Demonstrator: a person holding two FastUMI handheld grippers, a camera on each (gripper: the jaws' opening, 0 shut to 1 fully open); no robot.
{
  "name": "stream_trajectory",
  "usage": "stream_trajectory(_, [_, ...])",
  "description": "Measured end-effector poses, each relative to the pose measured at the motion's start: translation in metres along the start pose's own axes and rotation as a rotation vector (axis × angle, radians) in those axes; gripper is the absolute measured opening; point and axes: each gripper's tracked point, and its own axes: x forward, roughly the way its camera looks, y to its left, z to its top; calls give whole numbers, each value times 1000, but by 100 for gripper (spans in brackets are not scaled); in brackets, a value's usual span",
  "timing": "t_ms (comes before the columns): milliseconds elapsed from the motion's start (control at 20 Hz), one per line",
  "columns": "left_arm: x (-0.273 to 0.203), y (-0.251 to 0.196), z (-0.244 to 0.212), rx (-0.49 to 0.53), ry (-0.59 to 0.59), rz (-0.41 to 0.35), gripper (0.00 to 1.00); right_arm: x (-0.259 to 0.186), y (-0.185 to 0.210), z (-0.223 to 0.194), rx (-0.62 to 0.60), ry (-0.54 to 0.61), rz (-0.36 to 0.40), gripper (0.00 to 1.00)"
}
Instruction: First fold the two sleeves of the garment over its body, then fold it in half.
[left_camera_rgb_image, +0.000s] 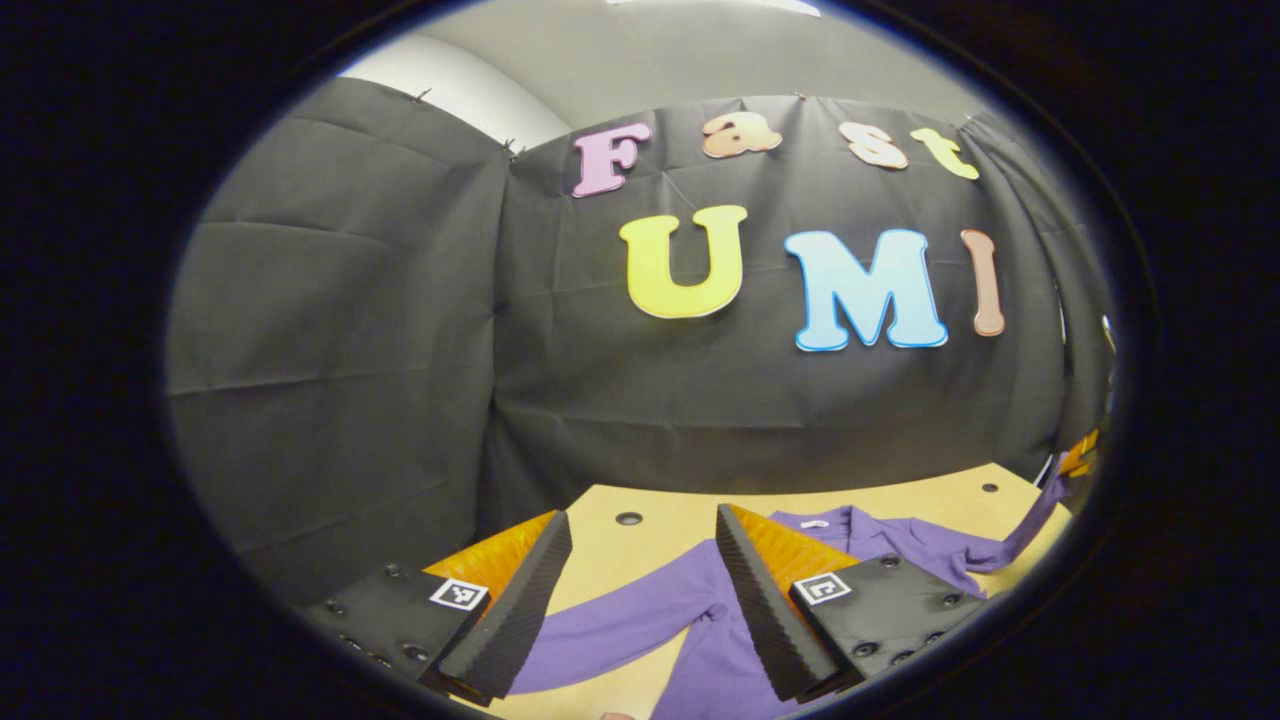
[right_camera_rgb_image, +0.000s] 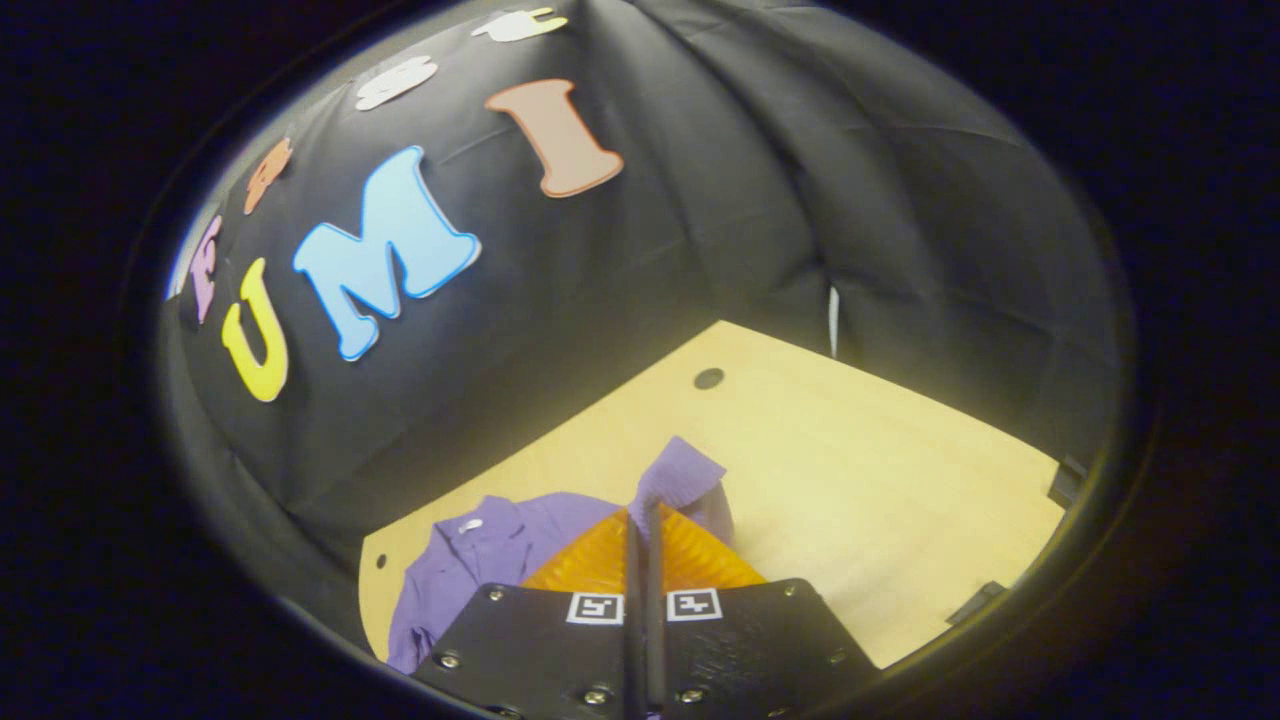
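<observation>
Two claws differed: right claw (right_camera_rgb_image: 645, 520) was clamped on the purple shirt's (left_camera_rgb_image: 720, 640) sleeve cuff (right_camera_rgb_image: 680, 475), left claw (left_camera_rgb_image: 640, 590) gaped; cloth looked light, limp — best pinched at cuffs or hems.

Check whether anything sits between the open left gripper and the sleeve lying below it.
Nothing visible does. The left gripper hangs open above the purple shirt, and its near sleeve lies flat on the bare table between the fingers. The right gripper is shut on the other sleeve.

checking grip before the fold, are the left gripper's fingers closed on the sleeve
No, the left gripper has its fingers spread apart above the purple sleeve.
</observation>
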Motion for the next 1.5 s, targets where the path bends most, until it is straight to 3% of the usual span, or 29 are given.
stream_trajectory(500, [-15, 34, -14, -15, 35, 81, 95, -17, 17, 10, -220, 17, 229, 5])
stream_trajectory(550, [-16, 37, -16, -17, 39, 91, 95, -19, 20, 10, -230, 21, 255, 1])
stream_trajectory(850, [-30, 54, -29, -29, 65, 145, 95, -36, 31, 0, -317, 119, 394, 1])
stream_trajectory(1250, [-38, 73, -45, -39, 97, 193, 96, -46, 28, -33, -499, 289, 501, 1])
stream_trajectory(1500, [-47, 86, -61, -58, 129, 226, 96, -49, 15, -47, -655, 381, 520, 1])
